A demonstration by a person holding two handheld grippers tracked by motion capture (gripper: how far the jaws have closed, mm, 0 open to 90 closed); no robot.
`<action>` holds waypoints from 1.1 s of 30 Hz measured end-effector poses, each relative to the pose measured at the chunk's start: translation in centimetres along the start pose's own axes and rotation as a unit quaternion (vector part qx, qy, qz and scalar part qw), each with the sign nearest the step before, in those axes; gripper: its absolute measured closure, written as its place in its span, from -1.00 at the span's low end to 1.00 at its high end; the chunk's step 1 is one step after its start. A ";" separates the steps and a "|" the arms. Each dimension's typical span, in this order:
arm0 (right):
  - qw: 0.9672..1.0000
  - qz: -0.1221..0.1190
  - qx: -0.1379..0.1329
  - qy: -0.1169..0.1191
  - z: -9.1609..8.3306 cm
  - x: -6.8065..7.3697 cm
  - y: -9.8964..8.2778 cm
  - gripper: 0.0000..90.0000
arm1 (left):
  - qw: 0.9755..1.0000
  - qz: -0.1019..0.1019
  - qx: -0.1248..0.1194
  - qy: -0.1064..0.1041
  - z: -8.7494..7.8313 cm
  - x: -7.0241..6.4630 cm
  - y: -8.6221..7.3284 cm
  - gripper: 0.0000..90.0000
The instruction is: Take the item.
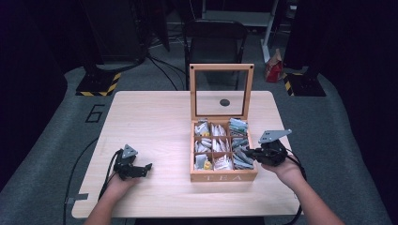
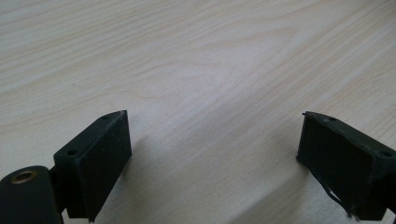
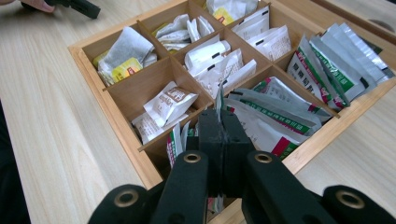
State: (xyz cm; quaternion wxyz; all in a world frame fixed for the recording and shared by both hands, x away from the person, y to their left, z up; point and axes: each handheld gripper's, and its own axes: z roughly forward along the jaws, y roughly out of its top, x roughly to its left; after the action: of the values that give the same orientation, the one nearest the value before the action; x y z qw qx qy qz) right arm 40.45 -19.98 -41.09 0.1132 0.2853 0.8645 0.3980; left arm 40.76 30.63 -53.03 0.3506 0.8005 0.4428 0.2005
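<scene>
An open wooden tea box (image 1: 223,177) stands right of the table's middle, its glass lid (image 1: 221,67) upright at the back. Its compartments (image 3: 140,86) hold several tea packets, white ones (image 3: 170,100) and silver-green ones (image 3: 327,56). My right gripper (image 1: 246,152) hovers over the box's near right corner. In the right gripper view its jaws (image 3: 223,122) are shut on the thin edge of a silver tea packet (image 3: 218,95). My left gripper (image 1: 148,166) rests on the table to the left of the box. It stands open (image 2: 215,135) over bare wood, with nothing between its fingers.
The light wooden table (image 1: 150,122) has free room left of and behind the box. A dark chair (image 1: 213,40) stands beyond the far edge. A red bag (image 1: 273,65) and black stands with striped bases (image 1: 98,84) are on the floor behind.
</scene>
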 end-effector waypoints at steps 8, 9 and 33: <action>1.000 -0.003 -0.008 0.000 -1.1 0.0 0.9 0.99 | 1.000 0.000 0.000 0.000 0.0 0.0 0.0 -0.79; 1.000 -0.002 -0.009 -0.004 -1.2 0.1 1.0 0.99 | 1.000 0.000 0.000 0.000 0.0 0.0 0.0 -0.79; 0.999 -0.002 -0.031 -0.024 -3.3 -0.7 1.7 0.99 | 1.000 0.000 0.000 0.000 0.0 0.0 0.0 -0.79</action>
State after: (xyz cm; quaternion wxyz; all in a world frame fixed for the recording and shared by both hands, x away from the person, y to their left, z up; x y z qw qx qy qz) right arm 40.28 -21.55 -37.69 0.1439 0.2894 0.8493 0.4174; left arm 40.75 30.62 -53.03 0.3505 0.8003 0.4433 0.2004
